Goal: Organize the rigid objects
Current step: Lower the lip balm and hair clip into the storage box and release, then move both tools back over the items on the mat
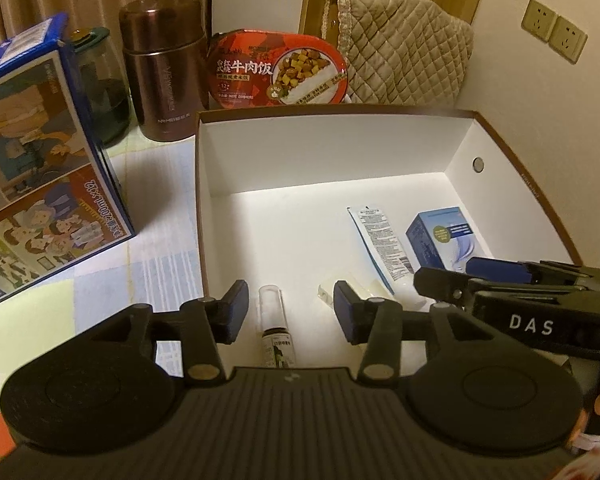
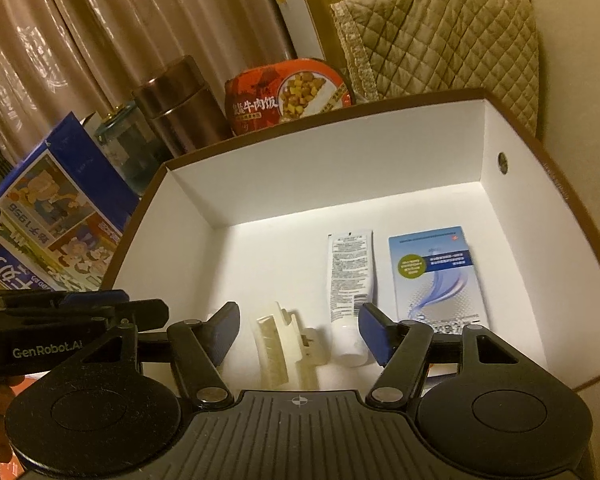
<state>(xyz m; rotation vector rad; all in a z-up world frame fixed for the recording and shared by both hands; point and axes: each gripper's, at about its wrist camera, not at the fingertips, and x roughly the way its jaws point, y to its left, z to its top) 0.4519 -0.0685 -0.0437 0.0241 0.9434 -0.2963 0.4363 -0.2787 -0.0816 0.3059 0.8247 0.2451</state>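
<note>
White box [image 2: 340, 168]: spray bottle [image 1: 275, 332], hair clip [image 2: 284, 348], tube [image 2: 350, 288], blue carton [image 2: 436, 276] placed; left gripper [image 1: 290, 312] and right gripper [image 2: 298, 332] parted, empty; table items remain.

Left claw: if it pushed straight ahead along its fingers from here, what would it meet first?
Most likely the small spray bottle, lying on the white box floor between the open left claw fingers. Depth is unclear; beyond it, only bare box floor.

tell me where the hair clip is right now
The cream hair clip lies on the floor of the white box, near its front. In the right wrist view it sits just left of the white tube.
</note>
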